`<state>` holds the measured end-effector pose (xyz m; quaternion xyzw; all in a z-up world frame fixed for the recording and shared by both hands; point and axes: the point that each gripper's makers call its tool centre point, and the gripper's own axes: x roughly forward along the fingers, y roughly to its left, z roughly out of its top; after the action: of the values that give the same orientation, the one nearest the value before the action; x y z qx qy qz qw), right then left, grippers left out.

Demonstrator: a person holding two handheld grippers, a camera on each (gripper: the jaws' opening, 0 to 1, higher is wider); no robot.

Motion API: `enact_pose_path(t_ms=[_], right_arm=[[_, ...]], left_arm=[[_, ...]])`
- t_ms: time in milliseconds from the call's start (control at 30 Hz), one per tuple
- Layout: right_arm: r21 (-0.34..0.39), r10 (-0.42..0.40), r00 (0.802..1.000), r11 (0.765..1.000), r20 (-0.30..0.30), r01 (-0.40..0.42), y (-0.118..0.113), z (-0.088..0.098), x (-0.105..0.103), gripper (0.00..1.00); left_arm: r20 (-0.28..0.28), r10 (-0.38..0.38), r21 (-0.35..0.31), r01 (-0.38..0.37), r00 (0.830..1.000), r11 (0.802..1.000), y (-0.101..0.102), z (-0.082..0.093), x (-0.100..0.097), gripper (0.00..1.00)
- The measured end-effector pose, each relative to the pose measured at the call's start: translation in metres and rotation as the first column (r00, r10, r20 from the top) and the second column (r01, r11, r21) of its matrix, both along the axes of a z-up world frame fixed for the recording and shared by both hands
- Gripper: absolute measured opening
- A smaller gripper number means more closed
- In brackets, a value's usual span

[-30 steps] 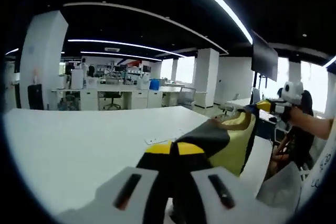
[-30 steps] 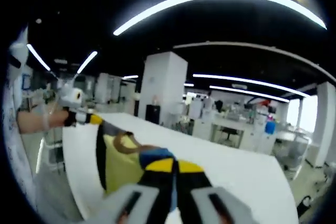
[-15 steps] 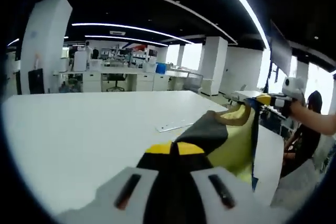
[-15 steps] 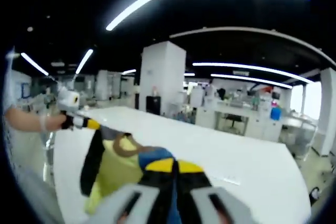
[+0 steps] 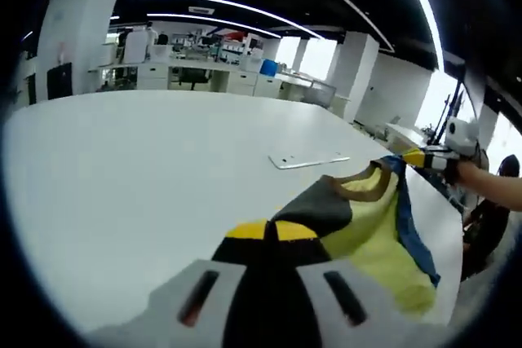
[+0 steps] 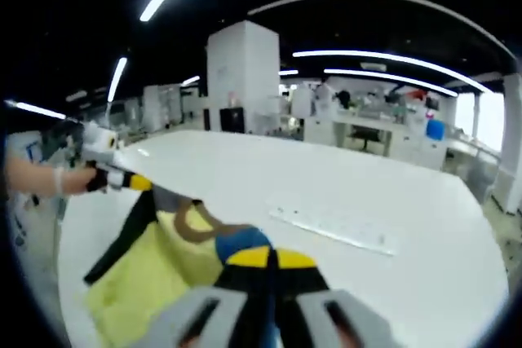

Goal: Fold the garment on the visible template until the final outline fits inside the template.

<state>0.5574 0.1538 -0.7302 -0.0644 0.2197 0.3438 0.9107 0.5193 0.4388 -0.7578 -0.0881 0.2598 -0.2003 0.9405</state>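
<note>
A yellow garment (image 5: 371,238) with a dark grey shoulder, a blue shoulder and a brown neck trim (image 6: 192,227) hangs stretched between both grippers over the white table (image 5: 147,169). My left gripper (image 5: 270,231) is shut on the dark grey shoulder. It appears in the right gripper view as the left gripper (image 6: 130,181), held by a hand. My right gripper (image 6: 270,258) is shut on the blue shoulder. In the left gripper view this right gripper (image 5: 416,157) appears at the far right. A thin pale strip (image 5: 310,160) lies flat on the table beyond the garment.
The same strip (image 6: 334,230) lies mid-table in the right gripper view. The table (image 6: 367,185) is wide and bare around it. A person's forearm (image 5: 489,185) reaches in at the table's right edge. A white pillar (image 6: 241,79) and office desks stand far behind.
Both cameras have tipped down towards the table. The garment has come lower and spread out more over the table, still held at both shoulders.
</note>
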Motion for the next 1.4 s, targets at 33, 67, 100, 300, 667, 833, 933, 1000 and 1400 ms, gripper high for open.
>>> enact_pose_path(t_ms=[33,67,100,300,667,833,933,1000,1400], right_arm=[[0.0,0.001,1.0,1.0,-0.019,-0.001,0.0,-0.006,0.003,0.0],[-0.009,-0.001,1.0,1.0,-0.026,0.0,0.001,-0.014,0.011,0.0],[-0.022,-0.001,0.999,1.0,-0.037,0.0,0.001,-0.023,0.018,0.0],[-0.053,-0.032,0.992,0.998,-0.119,0.026,-0.005,-0.06,0.038,0.0],[-0.082,-0.051,0.982,0.996,-0.183,0.037,-0.008,-0.096,0.05,0.0],[-0.096,-0.052,0.978,0.995,-0.201,0.033,-0.008,-0.102,0.044,0.0],[-0.079,-0.042,0.978,0.997,-0.202,0.026,-0.005,-0.097,0.042,0.0],[-0.033,-0.021,0.978,0.999,-0.206,0.014,-0.002,-0.091,0.04,0.05],[0.01,0.069,0.976,0.998,-0.206,-0.069,-0.006,-0.066,-0.005,0.6]], left_arm=[[-0.008,-0.005,0.008,0.005,1.0,1.0,-0.003,-0.007,0.002,0.0],[-0.019,-0.005,0.009,0.005,1.0,1.0,-0.001,-0.013,0.008,0.0],[-0.038,-0.008,0.011,0.008,0.999,1.0,-0.002,-0.022,0.013,0.0],[-0.115,-0.017,0.06,0.024,0.993,0.998,-0.004,-0.058,0.025,0.0],[-0.156,-0.011,0.066,0.021,0.988,0.998,-0.007,-0.087,0.033,0.0],[-0.141,-0.018,0.076,0.029,0.99,0.997,-0.012,-0.084,0.033,0.0],[-0.126,-0.049,0.083,0.059,0.991,0.995,-0.012,-0.083,0.033,0.0],[-0.105,-0.057,0.095,0.067,0.993,0.993,-0.011,-0.079,0.034,0.1],[-0.018,-0.103,0.072,0.104,0.995,0.992,-0.017,-0.047,0.025,0.83]])
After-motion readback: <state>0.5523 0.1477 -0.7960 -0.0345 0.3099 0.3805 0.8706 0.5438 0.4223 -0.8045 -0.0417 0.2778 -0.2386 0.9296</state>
